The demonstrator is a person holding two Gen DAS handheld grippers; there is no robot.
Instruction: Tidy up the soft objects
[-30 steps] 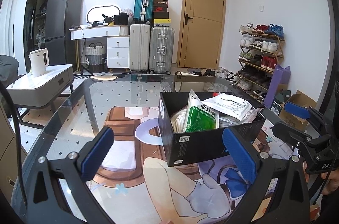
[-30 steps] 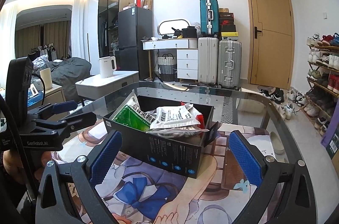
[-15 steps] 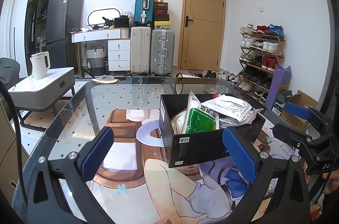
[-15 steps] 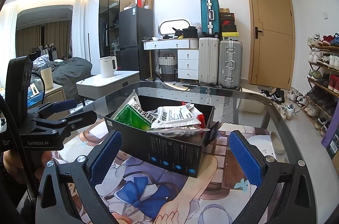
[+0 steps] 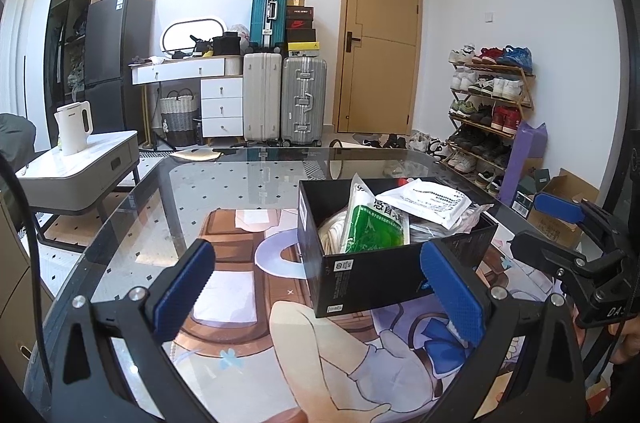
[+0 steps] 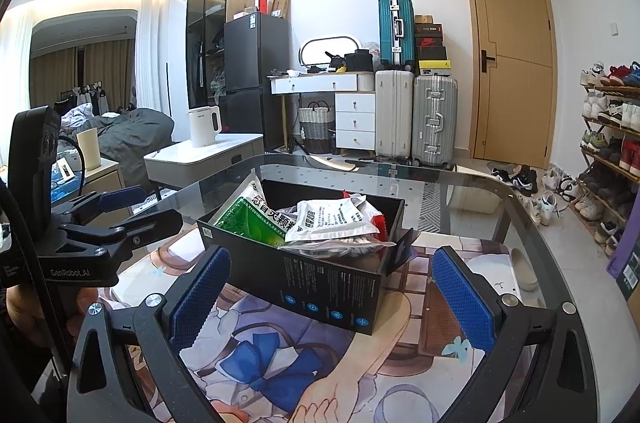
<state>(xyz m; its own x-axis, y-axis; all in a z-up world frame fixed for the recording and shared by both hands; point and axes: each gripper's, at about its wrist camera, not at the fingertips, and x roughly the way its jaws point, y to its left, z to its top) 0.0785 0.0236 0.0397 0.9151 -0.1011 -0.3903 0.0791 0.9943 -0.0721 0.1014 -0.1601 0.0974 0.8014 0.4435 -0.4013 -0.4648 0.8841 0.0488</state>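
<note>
A black cardboard box (image 5: pixel 384 275) (image 6: pixel 320 283) stands on the glass table. It holds a green packet (image 5: pixel 374 229) (image 6: pixel 256 219), a white packet (image 5: pixel 430 203) (image 6: pixel 332 221), a clear bag and something red (image 6: pixel 378 221). My left gripper (image 5: pixel 320 291) is open and empty, held back from the box's near side; it also shows in the right wrist view (image 6: pixel 132 207). My right gripper (image 6: pixel 330 297) is open and empty, in front of the box's long side; it also shows in the left wrist view (image 5: pixel 560 223).
The glass table (image 5: pixel 168 215) lies over an illustrated mat (image 6: pixel 280 355). Behind stand a low white side table with a kettle (image 5: pixel 74 133), suitcases (image 5: pixel 284 99), a dresser, a door and a shoe rack (image 5: pixel 488 111).
Both views have risen and shifted slightly; the box and its packets have not moved. Both grippers stay open.
</note>
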